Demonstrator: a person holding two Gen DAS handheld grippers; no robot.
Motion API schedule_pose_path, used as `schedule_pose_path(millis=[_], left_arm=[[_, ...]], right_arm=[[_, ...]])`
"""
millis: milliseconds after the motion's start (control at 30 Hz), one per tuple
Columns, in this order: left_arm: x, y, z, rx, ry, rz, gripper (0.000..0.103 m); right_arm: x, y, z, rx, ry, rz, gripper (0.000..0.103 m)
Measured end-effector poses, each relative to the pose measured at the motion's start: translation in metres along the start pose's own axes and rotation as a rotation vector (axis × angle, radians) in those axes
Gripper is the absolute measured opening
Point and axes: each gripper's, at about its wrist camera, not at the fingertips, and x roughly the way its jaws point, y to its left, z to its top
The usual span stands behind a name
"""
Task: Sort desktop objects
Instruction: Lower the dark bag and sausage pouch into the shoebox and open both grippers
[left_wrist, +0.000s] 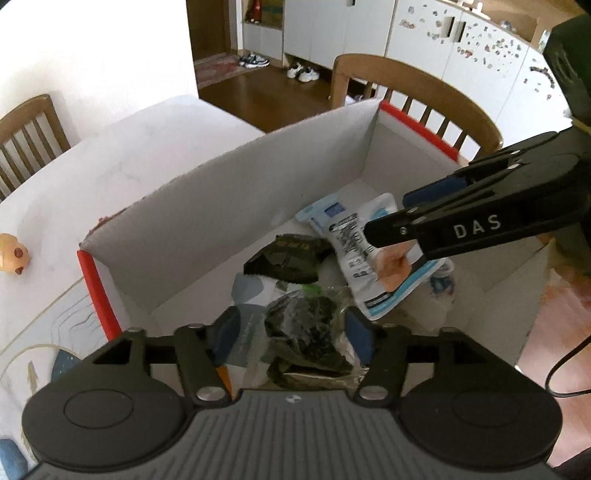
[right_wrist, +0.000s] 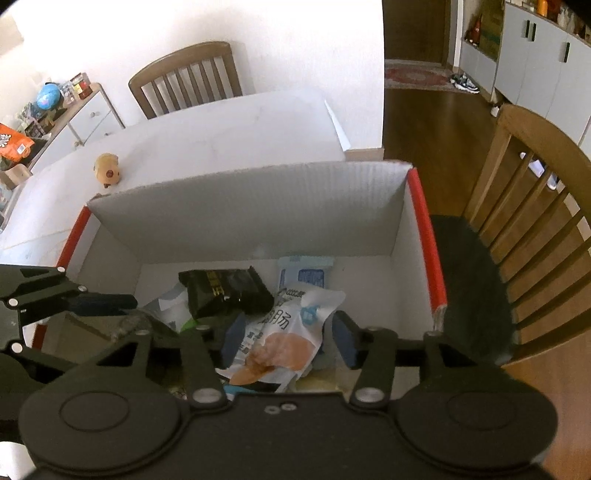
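- A white box (right_wrist: 258, 218) with red corner strips sits on the table (right_wrist: 221, 125), packets piled inside.
- Left gripper (left_wrist: 291, 332) hangs over the box, jaws partly open around a dark clear-wrapped packet (left_wrist: 306, 332); pads clear of it.
- Right gripper (right_wrist: 286, 336) is likewise half open, straddling a white pouch (right_wrist: 280, 332) without pressing.

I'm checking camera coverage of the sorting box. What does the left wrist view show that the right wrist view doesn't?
Only the left wrist view: the clear bag of dark stuff between the left claw pads, and white sneakers on the floor. Only the right wrist view: a cluttered side cabinet. Both: the box, white sausage pack, black packet, and toy.
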Motion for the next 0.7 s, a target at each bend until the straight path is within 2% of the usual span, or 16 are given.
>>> schedule_pose_path(millis=[33,200,333,433,567,700], left_arm=[[-0.002,0.0,0.0,-0.001,-0.006,0.002,0.069],[-0.014,0.003,-0.003,-0.023,-0.032,-0.008,0.071],[-0.025,0.006,-0.005,-0.035,-0.059,-0.018,0.072],[-0.035,0.008,-0.008,-0.039,-0.083,-0.026,0.078],[-0.049,0.012,-0.012,-0.038,-0.112,-0.039,0.08],[-0.062,0.018,-0.018,-0.034,-0.14,-0.054,0.083]], right_arm=[[-0.001,0.001,0.0,0.0,-0.003,-0.001,0.054],[-0.012,0.001,-0.001,0.004,-0.025,-0.011,0.062],[-0.02,0.002,-0.002,0.011,-0.041,-0.014,0.064],[-0.026,0.005,-0.004,0.013,-0.053,-0.015,0.066],[-0.033,0.012,-0.006,0.016,-0.067,-0.019,0.073],[-0.042,0.021,-0.01,0.025,-0.087,-0.033,0.073]])
